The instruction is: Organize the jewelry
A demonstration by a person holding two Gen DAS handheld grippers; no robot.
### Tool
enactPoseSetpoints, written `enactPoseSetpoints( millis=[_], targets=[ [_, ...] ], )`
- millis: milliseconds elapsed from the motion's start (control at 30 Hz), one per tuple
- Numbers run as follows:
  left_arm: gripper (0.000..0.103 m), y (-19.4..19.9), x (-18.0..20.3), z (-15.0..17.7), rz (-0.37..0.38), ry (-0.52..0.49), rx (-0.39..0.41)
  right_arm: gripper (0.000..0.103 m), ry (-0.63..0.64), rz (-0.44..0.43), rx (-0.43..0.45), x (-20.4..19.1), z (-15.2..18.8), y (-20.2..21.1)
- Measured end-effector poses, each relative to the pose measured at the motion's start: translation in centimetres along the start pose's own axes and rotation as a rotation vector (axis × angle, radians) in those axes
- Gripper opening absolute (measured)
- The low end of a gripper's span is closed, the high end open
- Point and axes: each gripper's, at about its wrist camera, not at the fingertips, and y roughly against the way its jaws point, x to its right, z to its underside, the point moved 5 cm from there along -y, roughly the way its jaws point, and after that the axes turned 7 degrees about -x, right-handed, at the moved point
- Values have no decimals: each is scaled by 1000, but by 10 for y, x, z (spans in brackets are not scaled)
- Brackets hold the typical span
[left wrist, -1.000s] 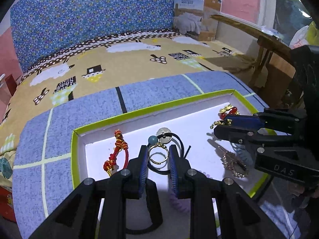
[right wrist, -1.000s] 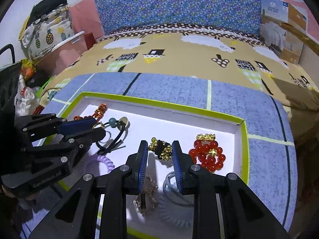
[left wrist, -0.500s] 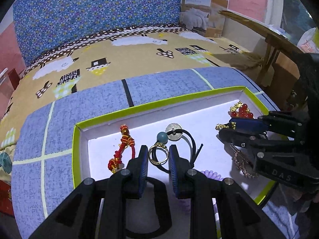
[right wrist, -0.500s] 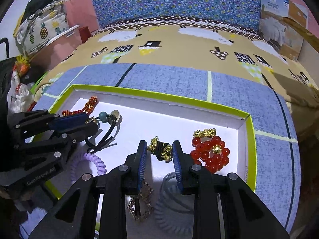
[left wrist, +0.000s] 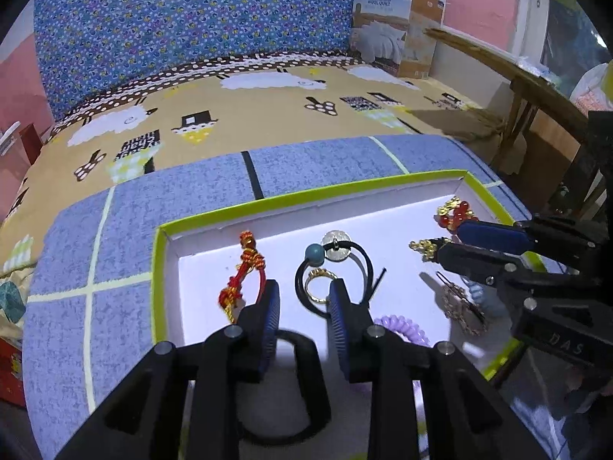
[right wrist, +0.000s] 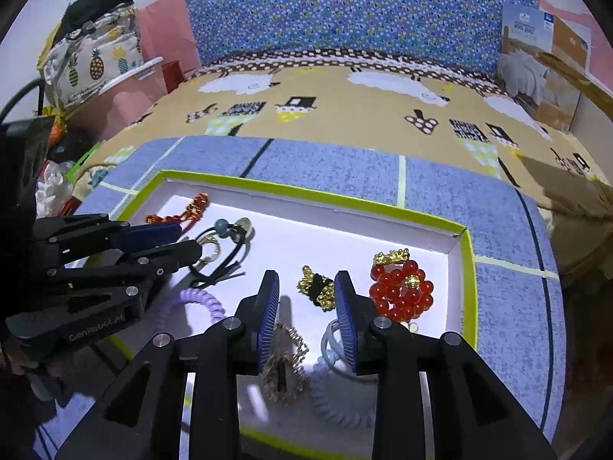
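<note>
A white tray with a green rim (left wrist: 306,195) (right wrist: 306,191) holds the jewelry. My left gripper (left wrist: 304,303) hangs low over it with its jaws opening. A gold ring (left wrist: 318,287) lies between the pads, close to the right one and clear of the left. Just beyond it is a black hair tie with a teal bead (left wrist: 316,251). My right gripper (right wrist: 306,299) is also opening. A black-and-gold hair tie (right wrist: 318,287) rests between its pads, next to the right one. A red bead bracelet (right wrist: 400,287) lies to its right.
The tray also holds a red knotted cord bracelet (left wrist: 245,276), a purple coil tie (left wrist: 402,329), a gold filigree clip (right wrist: 285,364) and a pale blue coil tie (right wrist: 337,395). It sits on a blue mat (left wrist: 191,199) on a patterned bedspread. A cardboard box (left wrist: 398,30) stands at the back.
Both pairs of pads have drawn apart. The gold ring and the black-and-gold tie spanned the gaps before and now sit loose in wider gaps. Both hands stayed about where they were.
</note>
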Motion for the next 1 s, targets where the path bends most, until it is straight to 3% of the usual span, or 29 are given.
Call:
enactPoseSetpoints(
  millis=[300, 700, 1000],
  targets=[
    [29, 48, 2, 29, 14, 16, 76, 31, -4, -20, 73, -10, 23, 44],
    [31, 114, 25, 92, 24, 36, 155, 31, -50, -20, 157, -31, 88, 117],
    [33, 148, 36, 127, -8, 55, 199, 31, -75, 5, 178, -46, 130, 143]
  ],
)
